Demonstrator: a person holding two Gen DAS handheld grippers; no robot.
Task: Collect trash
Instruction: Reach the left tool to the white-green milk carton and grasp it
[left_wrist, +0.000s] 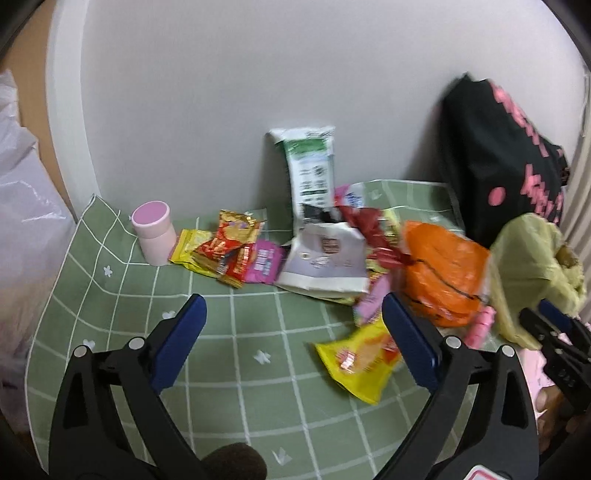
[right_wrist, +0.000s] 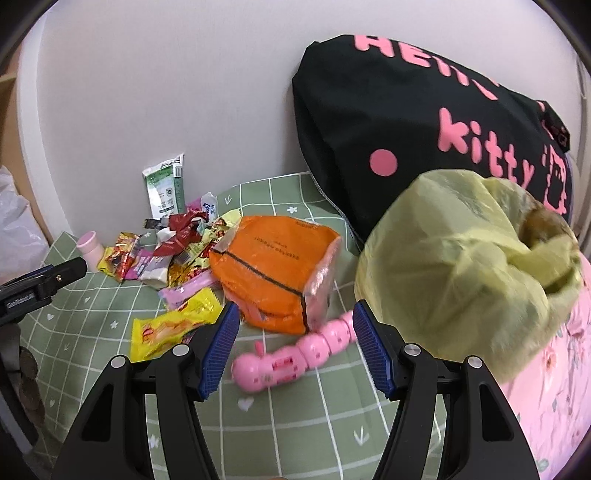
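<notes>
Setting: a green cloth with a white grid (left_wrist: 236, 354) is spread over a surface against a pale wall (left_wrist: 221, 92); both views are somewhat blurred.

Trash: a loose heap of snack wrappers (left_wrist: 236, 251) is piled near the wall, between a small pink jar (left_wrist: 153, 230) and a flat orange packet (right_wrist: 275, 266). A yellow wrapper (left_wrist: 360, 360) lies apart from the heap, nearer the grippers. A white and green pouch (left_wrist: 308, 170) is propped upright against the wall.

Collecting bag: a yellow-green plastic bag (right_wrist: 454, 266) is seen at the right, its mouth partly open; what supports it cannot be told.

Left gripper (left_wrist: 291, 343): spread wide, nothing held, hovering above the cloth with the yellow wrapper beside its right finger.

Right gripper (right_wrist: 291, 350): parted, nothing between the fingers, poised above a pink segmented toy (right_wrist: 295, 354) just beside the orange packet.

Other things: a black bag with pink lettering (right_wrist: 406, 122) leans behind the plastic bag.

Stage, as judged: collecting looks barely advanced; most litter is still on the cloth.

Risks, as judged: the toy could be taken for trash, since it lies directly under the right gripper. Thin wrappers could slip from a shallow pinch, or the cloth could be nipped and dragged with them. The limp bag mouth could fold shut, so that dropped pieces miss it. The jar could be toppled by a reach into the heap.
</notes>
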